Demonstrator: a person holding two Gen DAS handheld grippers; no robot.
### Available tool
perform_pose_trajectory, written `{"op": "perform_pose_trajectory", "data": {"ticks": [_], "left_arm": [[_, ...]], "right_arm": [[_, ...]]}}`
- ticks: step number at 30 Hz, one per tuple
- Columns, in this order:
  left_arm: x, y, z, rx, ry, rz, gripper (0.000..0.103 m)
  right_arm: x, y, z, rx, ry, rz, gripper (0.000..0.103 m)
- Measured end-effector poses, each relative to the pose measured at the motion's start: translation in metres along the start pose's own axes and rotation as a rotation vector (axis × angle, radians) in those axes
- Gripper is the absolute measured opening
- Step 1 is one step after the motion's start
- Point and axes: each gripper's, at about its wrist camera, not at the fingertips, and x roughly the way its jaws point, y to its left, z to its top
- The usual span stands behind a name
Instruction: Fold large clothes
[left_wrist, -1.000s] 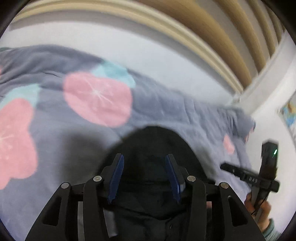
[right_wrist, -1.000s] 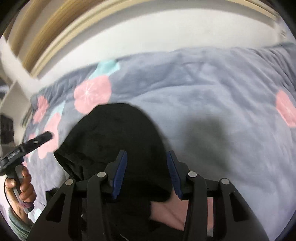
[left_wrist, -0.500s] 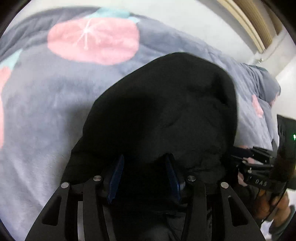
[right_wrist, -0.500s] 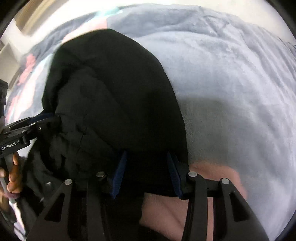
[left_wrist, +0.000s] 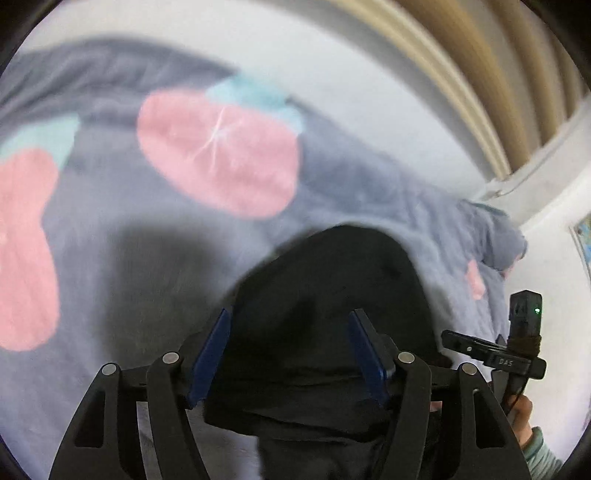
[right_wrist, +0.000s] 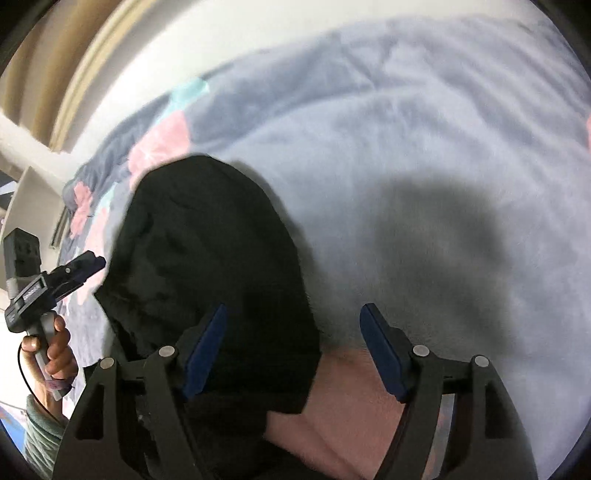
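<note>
**A:** Black garment sits straight ahead of the left gripper, bunched in a rounded hump on the grey fleece blanket. Blue pads stand apart with fabric lying between and under them, not pinched as far as I can tell.

**B:** Right side?

**A:** Right gripper, fingers spread wide. Garment is ahead and to its left, only the left pad over cloth. Right pad is over bare blanket. A pinkish patch shows below the fingers, beside the cloth edge; can't tell what it is.

**B:** So nobody's holding anything.

**A:** That's my read. Both claws unclamped, garment resting on the blanket in a lump. Looks like a between-folds step: cloth laid down, next grasp not yet taken.

**B:** Next move?

**A:** Needs an edge or corner for each claw. The near hem runs under both sets of fingers, so lower, close on one layer each, then lift and carry it over. Risk: thick folds, easy to grab several layers.

**B:** Other gripper visible in each view?

**A:** Yes, at the outer edge, hand on the handle. Frames are blurred, so fine detail is uncertain.
</note>
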Motion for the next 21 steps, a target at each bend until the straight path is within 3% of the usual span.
{"op": "perform_pose_trajectory", "data": {"ticks": [4, 9, 14, 16, 17, 18, 21], "left_arm": [[0.026, 0.016, -0.011, -0.013, 0.066, 0.020, 0.068], [0.050, 0.026, -0.013, -0.051, 0.143, -0.087, 0.068], [0.058, 0.017, -0.011, -0.034, 0.139, -0.090, 0.066], [0.052, 0.007, -0.012, 0.010, 0.111, -0.088, 0.031], [0.046, 0.003, -0.013, 0.026, 0.096, -0.094, 0.024], [0.037, -0.001, -0.014, 0.049, 0.072, -0.094, 0.018], [0.006, -0.014, -0.018, 0.105, 0.018, -0.100, 0.017]], "right_arm": [[0.019, 0.003, -0.002, -0.016, 0.039, 0.018, 0.077], [0.041, 0.008, 0.007, -0.024, 0.068, 0.099, 0.077], [0.058, 0.020, 0.017, -0.024, 0.087, 0.155, 0.054], [0.052, 0.032, 0.018, -0.065, 0.079, 0.133, 0.040], [0.046, 0.039, 0.017, -0.094, 0.069, 0.116, 0.029], [0.039, 0.043, 0.015, -0.115, 0.060, 0.110, 0.027], [0.008, 0.061, 0.007, -0.175, -0.002, 0.113, 0.021]]}}
